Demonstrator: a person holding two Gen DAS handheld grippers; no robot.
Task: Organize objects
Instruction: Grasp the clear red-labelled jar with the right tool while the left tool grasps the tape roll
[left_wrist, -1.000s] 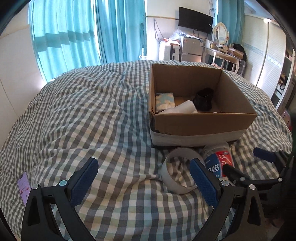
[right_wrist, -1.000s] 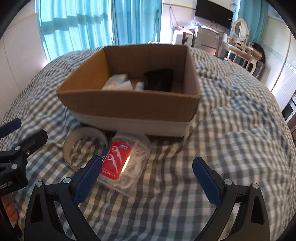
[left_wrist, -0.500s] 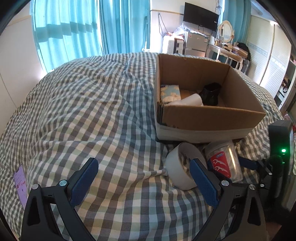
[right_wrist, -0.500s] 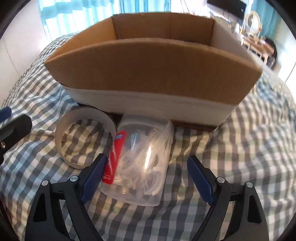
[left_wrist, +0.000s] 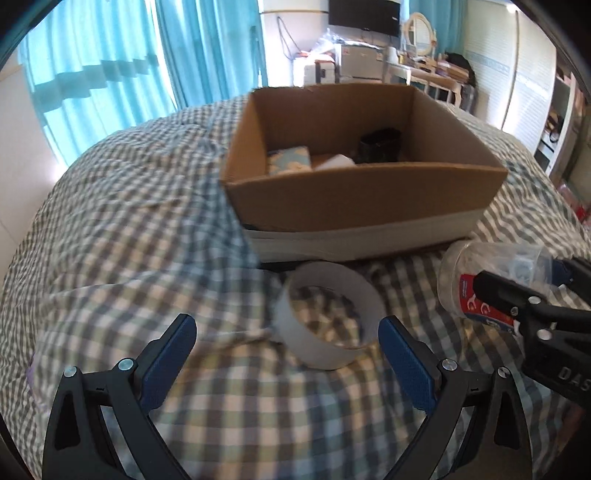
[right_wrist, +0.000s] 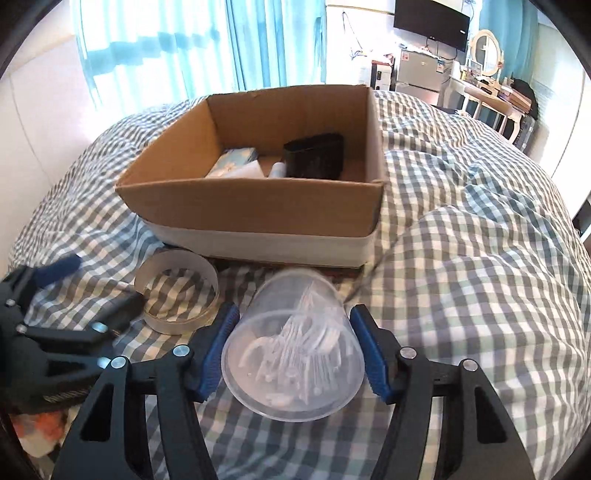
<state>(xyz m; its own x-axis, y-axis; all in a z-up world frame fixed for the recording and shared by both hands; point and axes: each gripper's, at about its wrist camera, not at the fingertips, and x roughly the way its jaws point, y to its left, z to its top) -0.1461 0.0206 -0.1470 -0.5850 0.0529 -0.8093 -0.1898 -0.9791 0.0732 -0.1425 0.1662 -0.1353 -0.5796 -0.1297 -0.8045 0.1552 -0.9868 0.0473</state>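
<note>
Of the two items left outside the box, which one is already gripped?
The clear floss-pick tub, clamped between the right hand-held gripper pads. The tape ring lies free on the bedspread, ahead of the open left hand-held gripper.

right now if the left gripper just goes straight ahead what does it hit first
Probably the tape ring, lying just ahead, nearer the left gripper's right finger. Beyond it stands the cardboard box. Depth is uncertain in the fisheye view.
</note>
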